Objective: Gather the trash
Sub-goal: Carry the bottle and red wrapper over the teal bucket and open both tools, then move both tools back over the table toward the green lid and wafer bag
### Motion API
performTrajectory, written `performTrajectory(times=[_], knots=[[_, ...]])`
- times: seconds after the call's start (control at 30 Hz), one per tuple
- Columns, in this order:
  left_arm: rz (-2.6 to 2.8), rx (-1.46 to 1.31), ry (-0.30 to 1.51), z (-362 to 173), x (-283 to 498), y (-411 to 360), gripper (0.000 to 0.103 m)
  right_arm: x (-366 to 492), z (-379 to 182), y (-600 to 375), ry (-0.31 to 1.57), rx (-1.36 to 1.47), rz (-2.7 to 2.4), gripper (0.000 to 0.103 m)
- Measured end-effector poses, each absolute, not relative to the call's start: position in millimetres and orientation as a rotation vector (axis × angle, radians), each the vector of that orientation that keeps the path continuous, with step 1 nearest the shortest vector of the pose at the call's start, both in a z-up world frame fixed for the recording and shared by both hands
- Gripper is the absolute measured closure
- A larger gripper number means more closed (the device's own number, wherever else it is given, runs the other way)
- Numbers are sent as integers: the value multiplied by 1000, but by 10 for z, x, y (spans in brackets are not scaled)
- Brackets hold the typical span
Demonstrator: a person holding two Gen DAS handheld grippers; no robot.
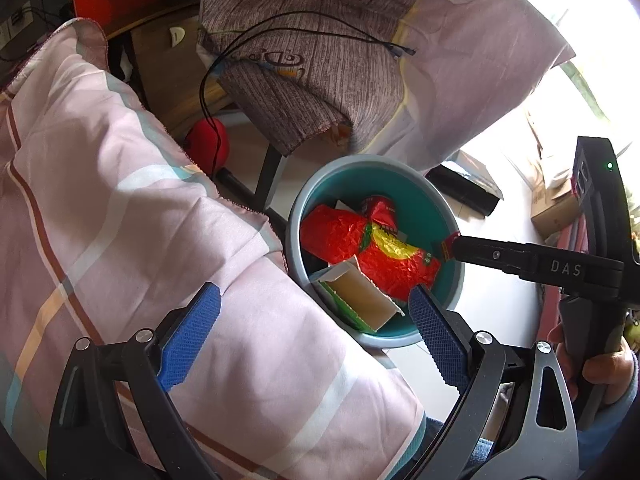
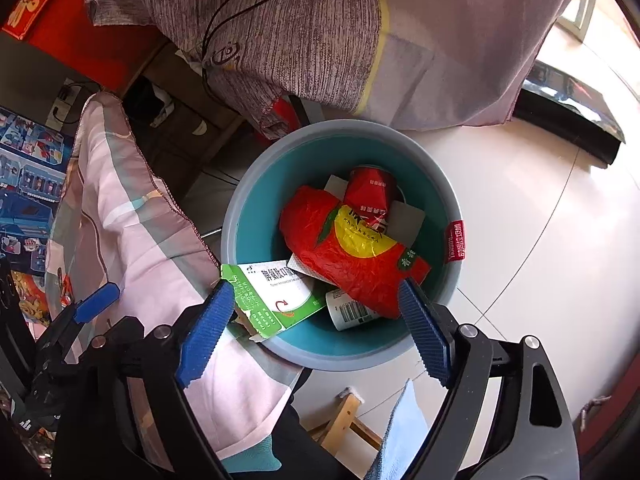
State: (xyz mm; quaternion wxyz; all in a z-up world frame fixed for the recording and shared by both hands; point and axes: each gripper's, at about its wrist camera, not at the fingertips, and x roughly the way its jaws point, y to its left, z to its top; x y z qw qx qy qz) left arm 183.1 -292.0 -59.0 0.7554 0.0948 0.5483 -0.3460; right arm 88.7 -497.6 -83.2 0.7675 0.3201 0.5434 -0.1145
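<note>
1. Two grippers hang over the scene, both pointing steeply down; the right gripper (image 2: pixel 316 320) has its blue-padded jaws spread wide with nothing pinched, poised above the near rim of the bin (image 2: pixel 456 280).
2. One green-and-white carton (image 2: pixel 276 300) lies just past the right gripper's left pad, tipped over the bin's near-left rim, half inside and half resting on the edge; no pad presses on it.
3. Left gripper (image 1: pixel 316 320) also stands spread and empty; its left pad sits over the pink checked quilt (image 1: pixel 120 200), its right pad over the bin's near rim.
4. Inside the teal-lined bin lie a crumpled red and yellow bag (image 2: pixel 352 256) across the middle, a white barcoded container (image 2: pixel 352 314) under its near end, and a red packet (image 2: pixel 370 192) toward the far wall.
5. In the left wrist view the right gripper's black finger reaches in from the right edge over the bin's right rim; a hand (image 1: pixel 600 364) grips its handle.
6. Beyond the bin, a grey-brown striped cloth (image 2: pixel 280 40) hangs over the far rim; black cables (image 1: pixel 280 36) trail across it.
</note>
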Motion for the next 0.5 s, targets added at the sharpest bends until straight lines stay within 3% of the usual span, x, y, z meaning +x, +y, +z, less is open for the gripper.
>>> performTrajectory(times=[0.5], knots=[[-641,142,1137,-344,1593,-1992,8,947,-373,-4237,1133,551,-167,17]])
